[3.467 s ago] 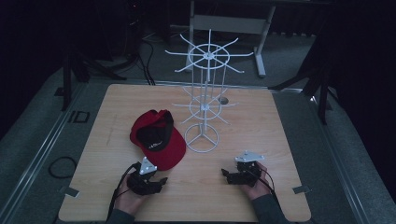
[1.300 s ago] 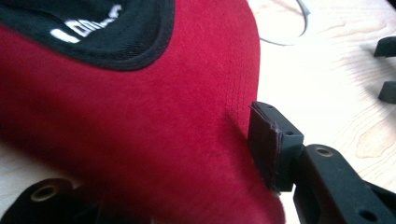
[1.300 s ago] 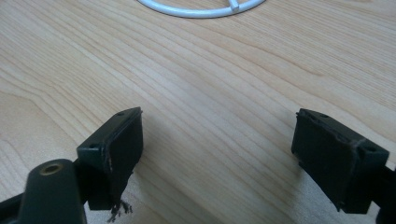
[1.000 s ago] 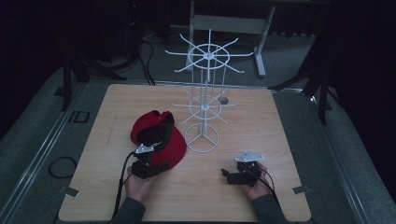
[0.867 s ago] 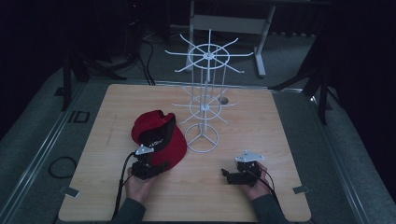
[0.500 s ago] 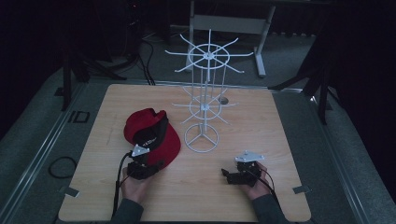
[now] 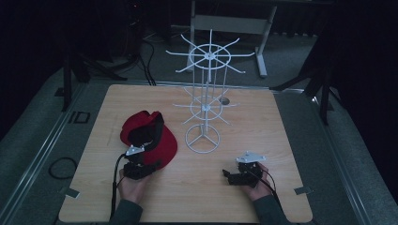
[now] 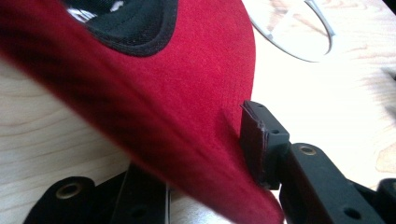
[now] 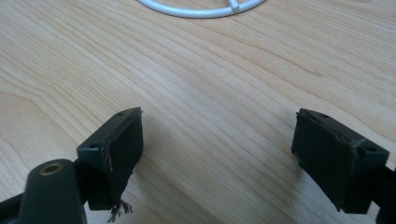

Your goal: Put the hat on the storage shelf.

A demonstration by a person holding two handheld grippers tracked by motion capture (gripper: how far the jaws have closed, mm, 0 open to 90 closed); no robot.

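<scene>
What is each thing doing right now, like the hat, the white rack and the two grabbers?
red cap: inside up on the table, brim between the left jaws.
left gripper: jaws just opened a little, one pad at the brim's edge.
right gripper: open, holding nothing, above bare wood.
white wire rack: upright, hooks bare.

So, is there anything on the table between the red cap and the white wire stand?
Nothing visible. The red cap lies left of the white wire stand, with bare table between them. The left gripper has the cap's brim between its jaws; the right gripper sits open, off to the right.
</scene>
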